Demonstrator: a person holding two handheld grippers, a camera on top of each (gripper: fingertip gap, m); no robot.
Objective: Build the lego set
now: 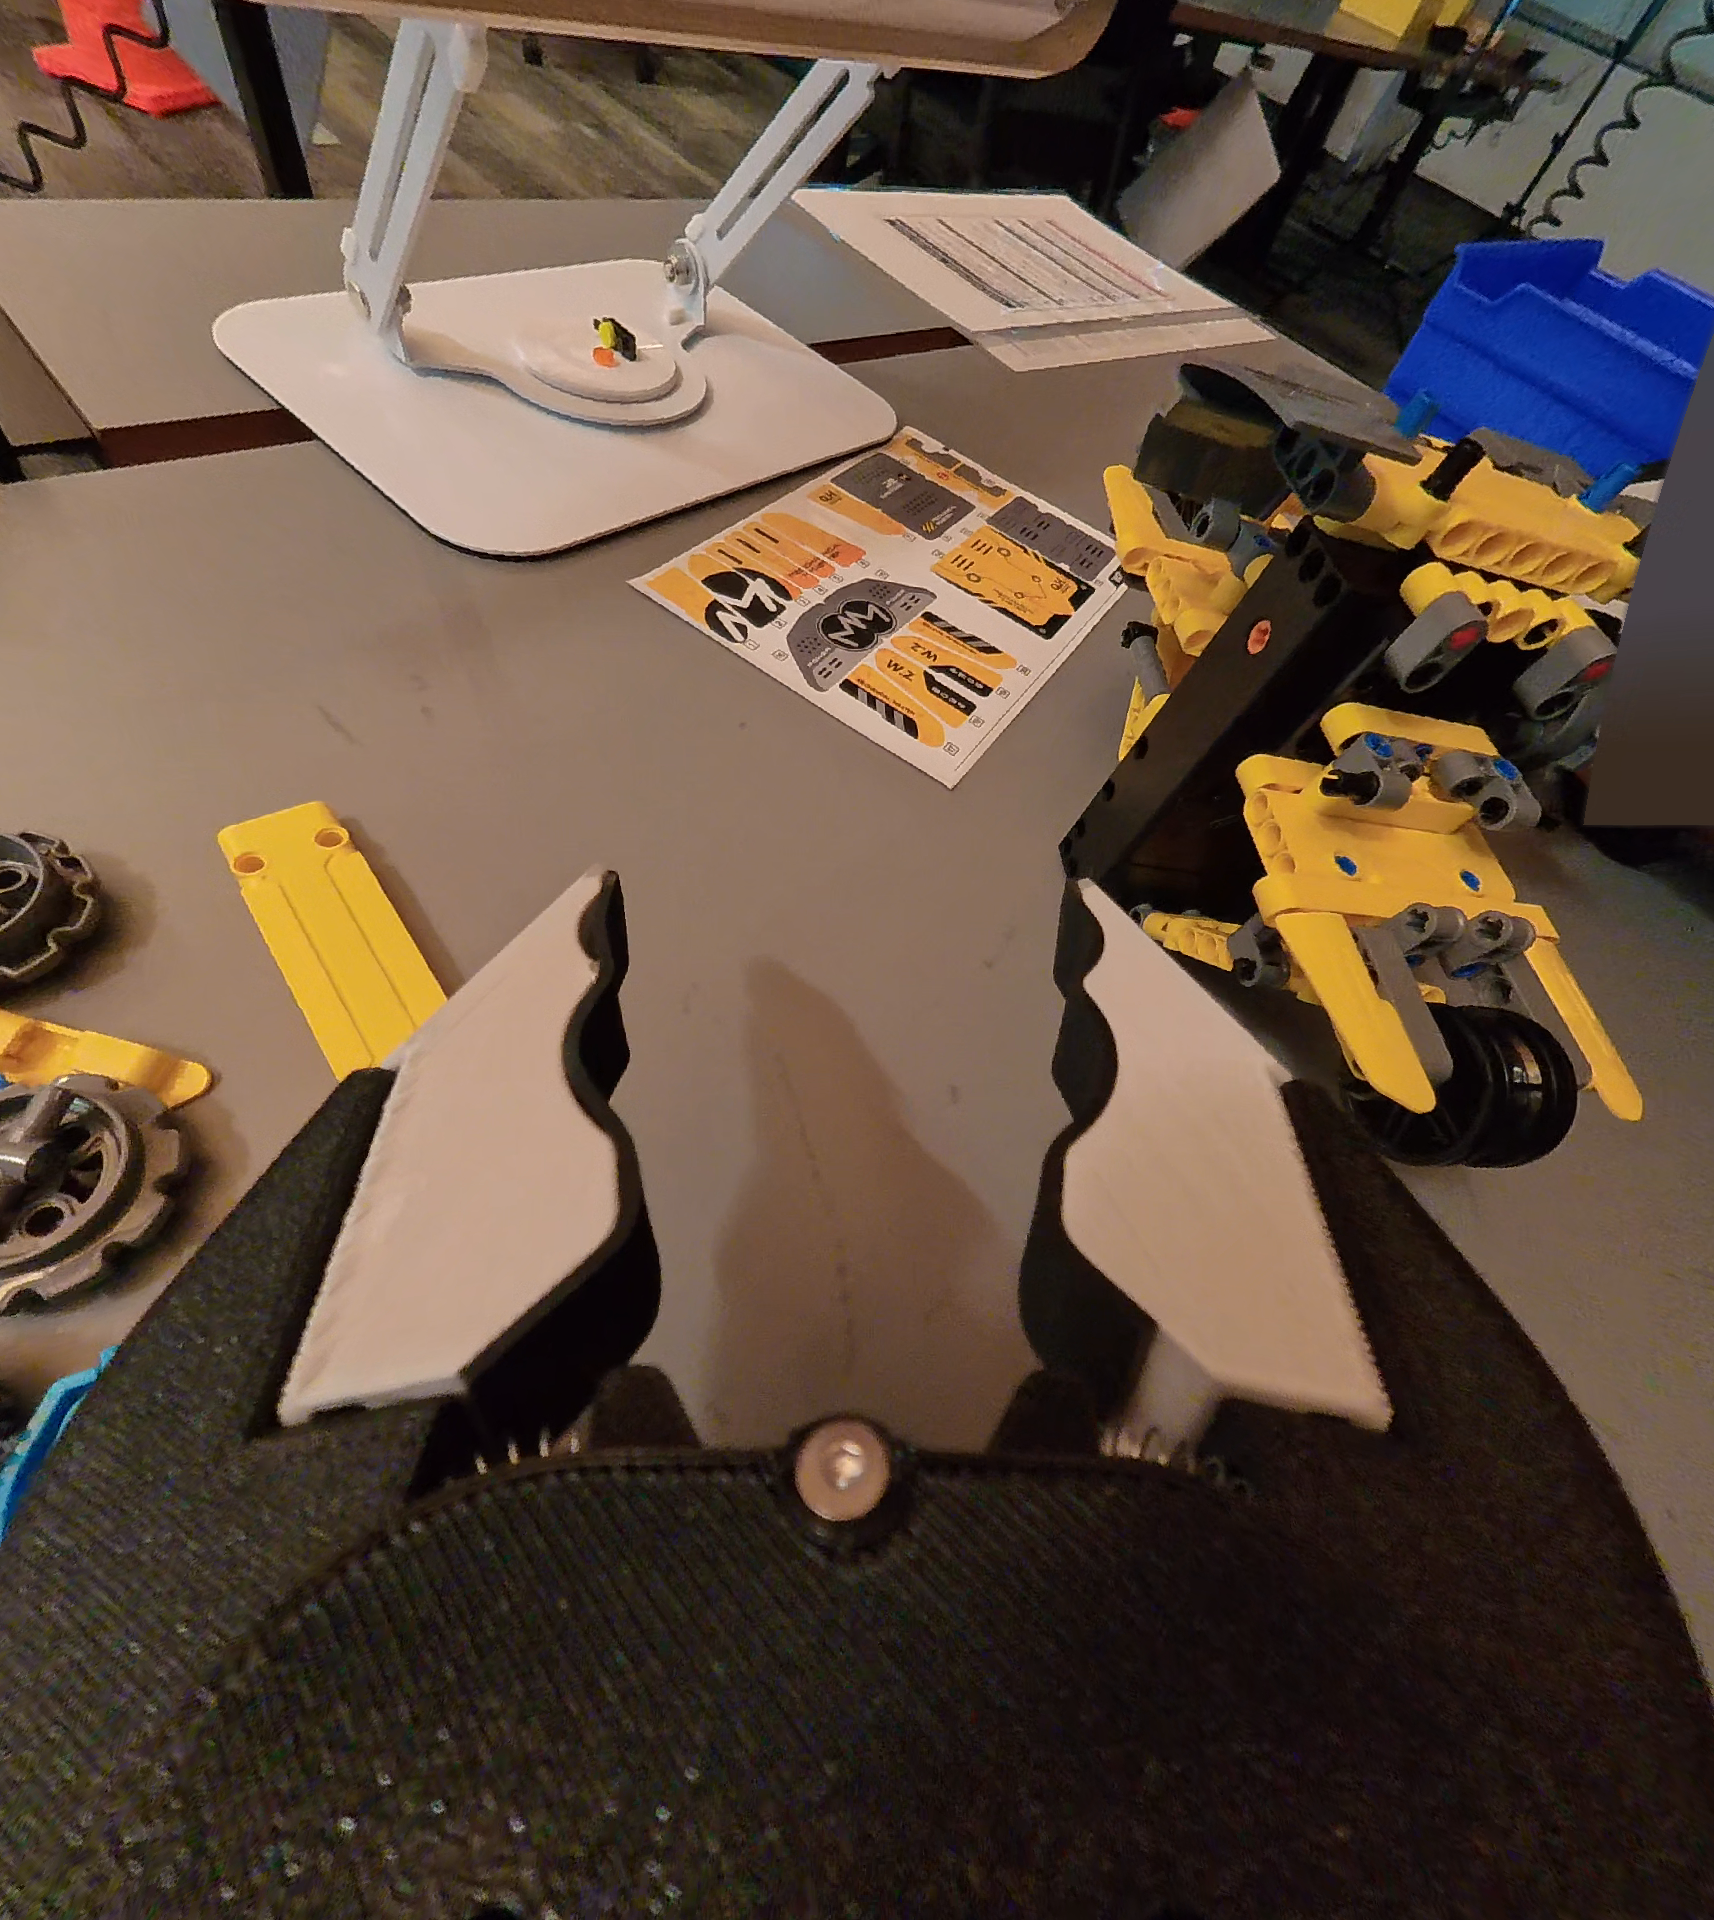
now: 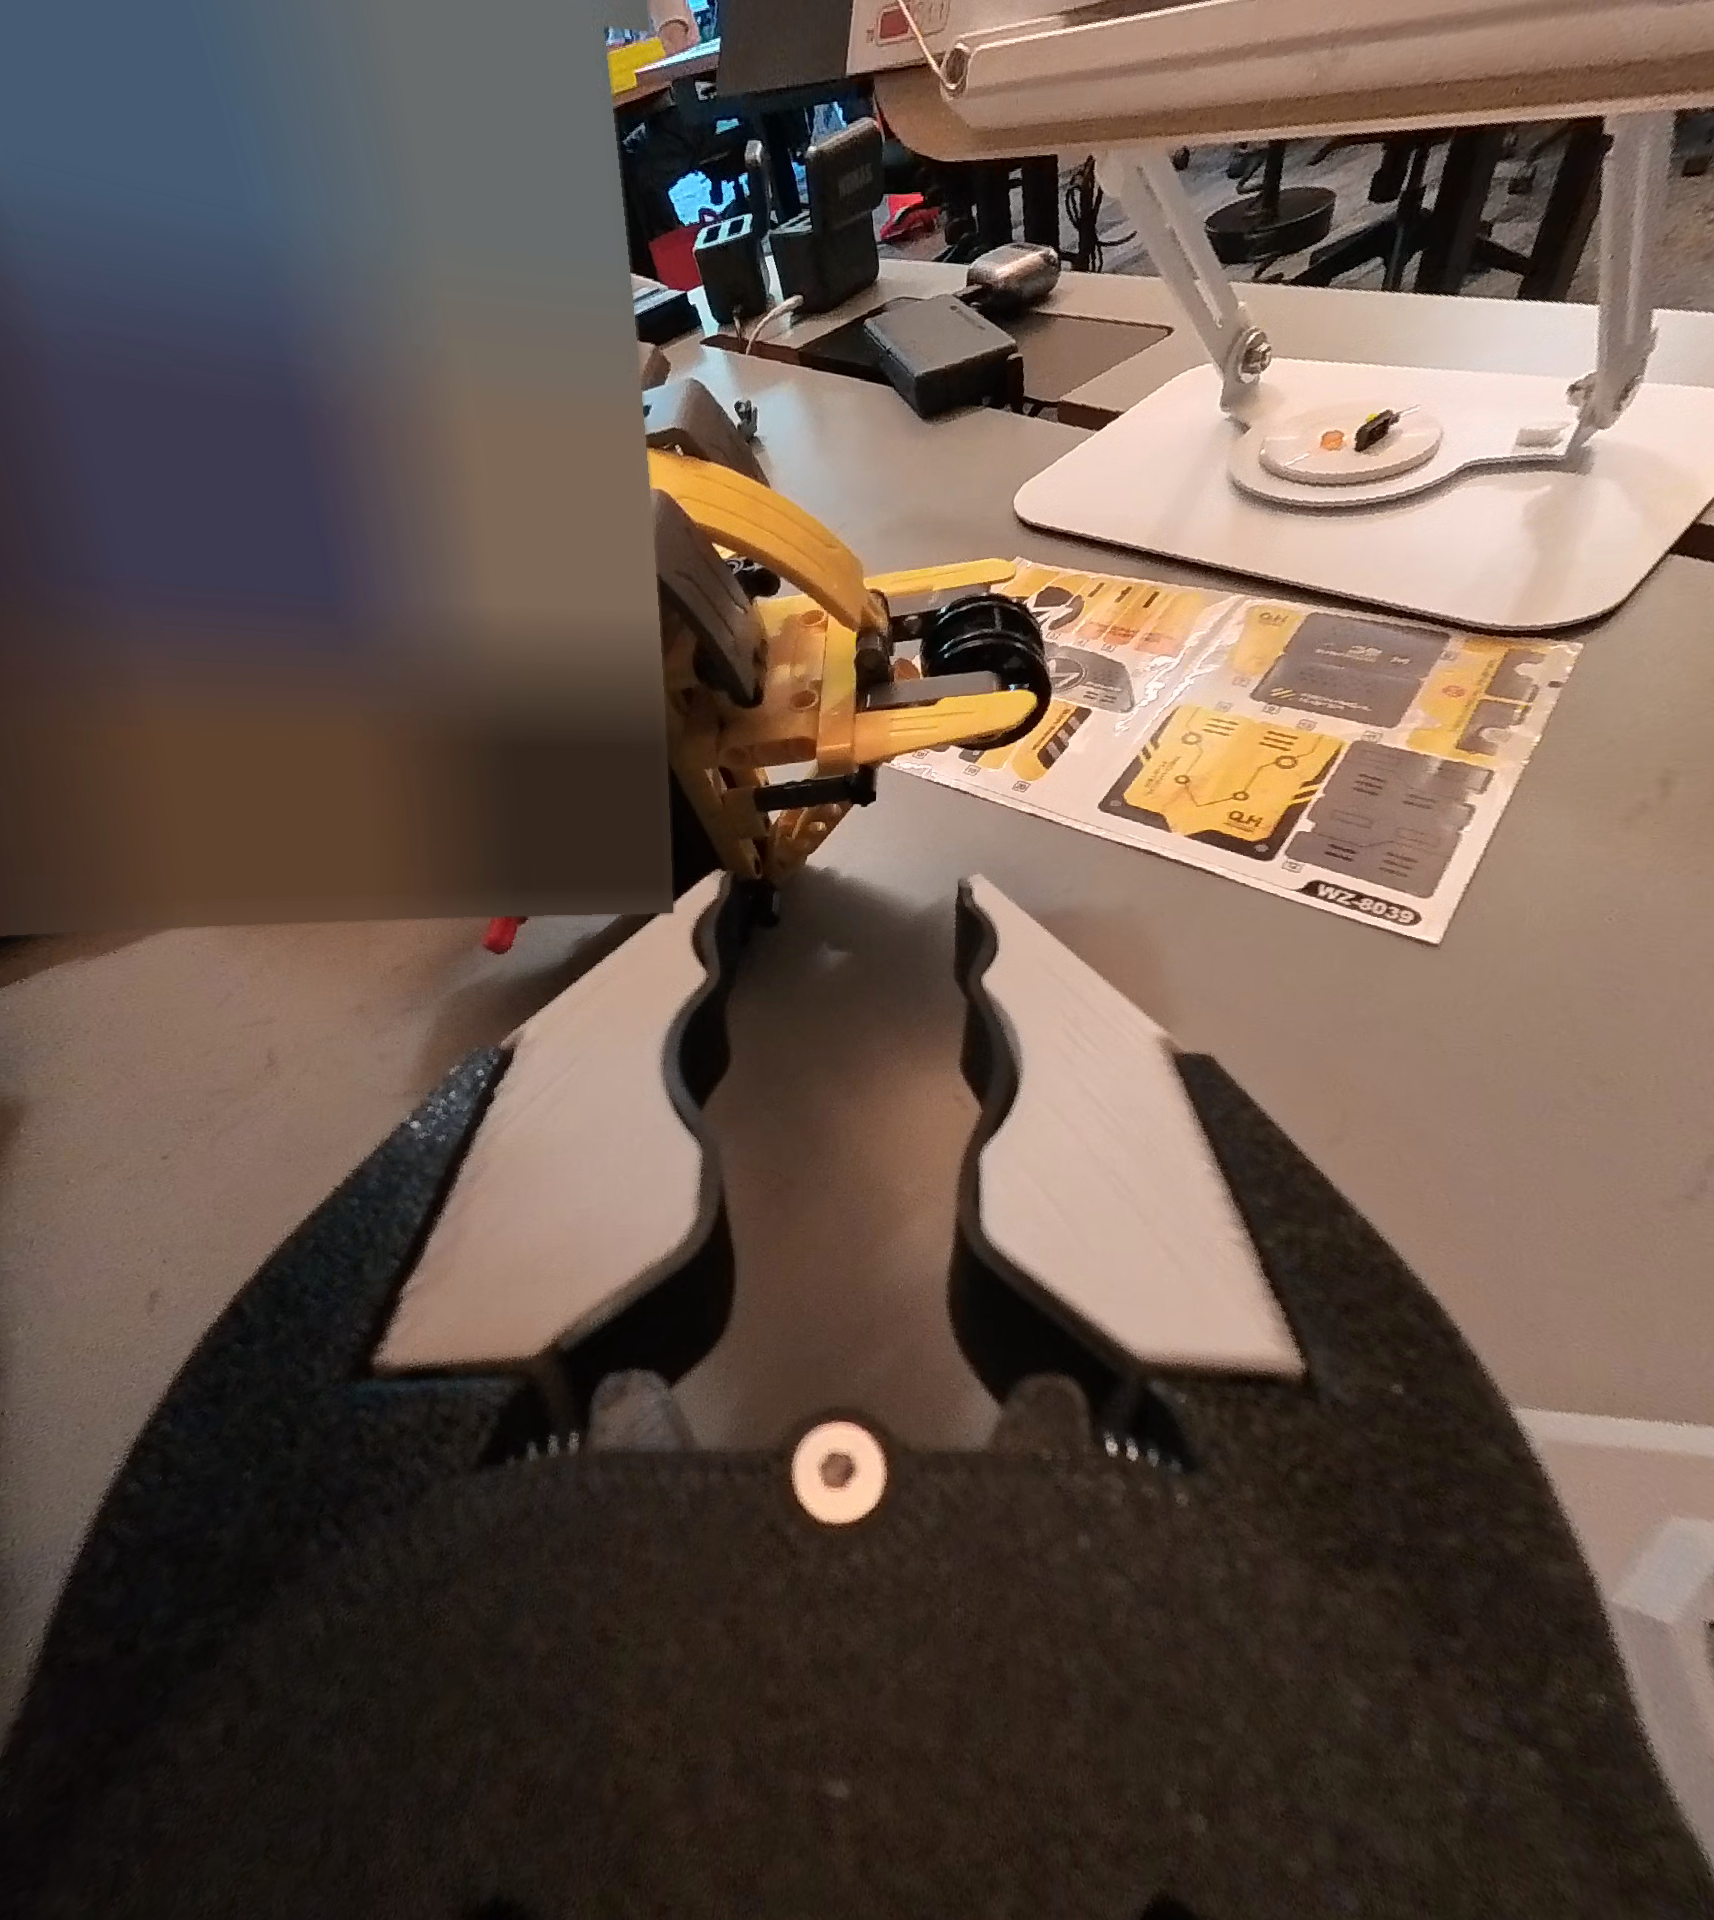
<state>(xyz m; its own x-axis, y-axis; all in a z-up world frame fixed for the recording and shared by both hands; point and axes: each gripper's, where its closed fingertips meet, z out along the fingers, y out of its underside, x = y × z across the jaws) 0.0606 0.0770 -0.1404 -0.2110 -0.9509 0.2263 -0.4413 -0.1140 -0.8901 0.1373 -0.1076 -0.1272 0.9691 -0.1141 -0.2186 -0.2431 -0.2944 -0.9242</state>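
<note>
My left gripper (image 1: 837, 899) is open and empty above the grey table (image 1: 541, 727). A yellow and black brick-built vehicle model (image 1: 1372, 727) stands just right of its right finger, with a small black wheel (image 1: 1487, 1101) at its front. A long yellow panel piece (image 1: 328, 935) lies by the left finger. My right gripper (image 2: 837, 904) is open and empty, with a narrower gap. Its left fingertip is close to the base of the same model (image 2: 791, 665), whose black wheel (image 2: 983, 649) points right.
A yellow and grey sticker sheet (image 1: 884, 592) lies beyond the grippers; it also shows in the right wrist view (image 2: 1248, 727). A white stand base (image 1: 562, 416) sits behind it. Grey toothed wheels (image 1: 22, 1195) lie at left. A blue bin (image 1: 1559, 343) stands at far right.
</note>
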